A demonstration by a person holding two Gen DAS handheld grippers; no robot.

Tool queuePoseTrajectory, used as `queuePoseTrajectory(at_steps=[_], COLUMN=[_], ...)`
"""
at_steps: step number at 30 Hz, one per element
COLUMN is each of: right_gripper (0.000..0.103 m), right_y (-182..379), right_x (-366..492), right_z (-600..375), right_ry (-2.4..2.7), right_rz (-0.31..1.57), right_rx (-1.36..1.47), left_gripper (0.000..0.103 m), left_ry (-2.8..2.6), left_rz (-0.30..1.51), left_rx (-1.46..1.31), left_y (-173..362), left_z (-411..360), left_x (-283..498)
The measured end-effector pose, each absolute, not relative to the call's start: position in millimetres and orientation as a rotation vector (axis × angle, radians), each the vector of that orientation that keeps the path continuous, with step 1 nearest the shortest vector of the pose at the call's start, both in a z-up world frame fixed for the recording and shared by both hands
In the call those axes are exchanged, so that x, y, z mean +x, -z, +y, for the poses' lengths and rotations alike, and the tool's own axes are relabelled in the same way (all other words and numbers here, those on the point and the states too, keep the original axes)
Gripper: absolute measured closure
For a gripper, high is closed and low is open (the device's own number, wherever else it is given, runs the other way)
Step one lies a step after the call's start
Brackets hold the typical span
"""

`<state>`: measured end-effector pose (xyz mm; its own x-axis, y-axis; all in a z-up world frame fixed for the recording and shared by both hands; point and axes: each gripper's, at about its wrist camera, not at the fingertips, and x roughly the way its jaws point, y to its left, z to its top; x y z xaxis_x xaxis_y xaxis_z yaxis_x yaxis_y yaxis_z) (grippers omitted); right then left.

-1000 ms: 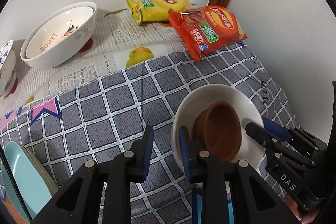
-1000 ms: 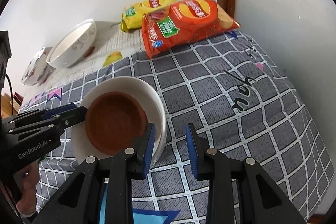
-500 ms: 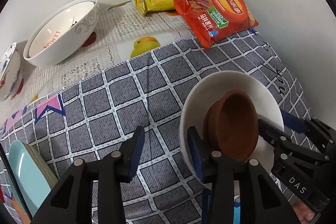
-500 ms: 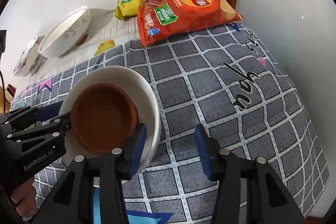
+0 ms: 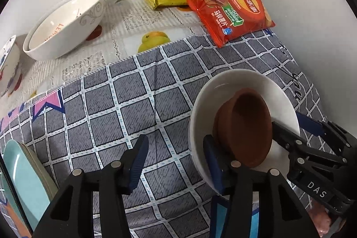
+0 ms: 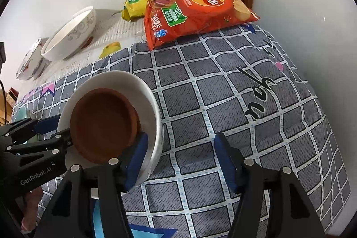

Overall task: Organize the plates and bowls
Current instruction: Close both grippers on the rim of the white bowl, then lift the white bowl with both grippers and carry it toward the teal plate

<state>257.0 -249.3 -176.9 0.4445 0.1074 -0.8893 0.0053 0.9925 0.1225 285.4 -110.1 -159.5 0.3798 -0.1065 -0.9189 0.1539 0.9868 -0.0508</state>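
Left wrist view: our left gripper (image 5: 174,162) spread, nothing between fingers. Right gripper (image 6: 180,157) spread too. White bowl (image 5: 225,90) on grey checked cloth (image 5: 125,104), brown bowl (image 5: 247,126) nested inside, tilted, mouth facing right gripper. Round, no long axis.

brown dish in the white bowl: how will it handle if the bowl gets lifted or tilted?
The brown dish sits loose and tilted inside the white bowl, so it would probably slide on the glazed surface. It looks rigid and likely brittle, like clay. Neither gripper holds it.
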Motion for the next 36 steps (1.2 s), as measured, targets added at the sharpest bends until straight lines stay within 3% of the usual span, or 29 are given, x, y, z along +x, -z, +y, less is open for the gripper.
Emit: queuePoseTrajectory(at_steps=[14, 19, 26, 29, 32, 36], right_gripper=[0.049, 0.062, 0.062, 0.067, 0.073, 0.081], right_y=[183.3, 184.2, 181.7, 182.1, 181.2, 181.8], right_x=[270.4, 269.2, 264.9, 264.4, 263.8, 265.4], right_z=[-251.5, -252.5, -246.6, -244.1, -240.9, -241.1], right_ry=[-0.058, -0.066, -0.072, -0.076, -0.086, -0.096], right_rz=[1.125, 1.098, 1.074, 1.07, 1.062, 1.07], right_rx=[0.162, 0.191, 0.147, 0.134, 0.124, 0.157], left_gripper=[0.056, 0.057, 0.056, 0.056, 0.06, 0.082], left_ry=[0.143, 0.146, 0.155, 0.139, 0.136, 0.189], left_rz=[1.17, 1.187, 1.188, 1.178, 1.164, 1.175], left_rx=[0.021, -0.001, -0.047, -0.023, 0.008, -0.06], left_y=[168.1, 171.9, 173.7, 172.5, 170.8, 170.8], left_z=[-110.9, -109.2, -102.4, -105.4, -109.6, -109.2], left_x=[289.7, 293.2, 293.4, 292.6, 291.1, 292.2])
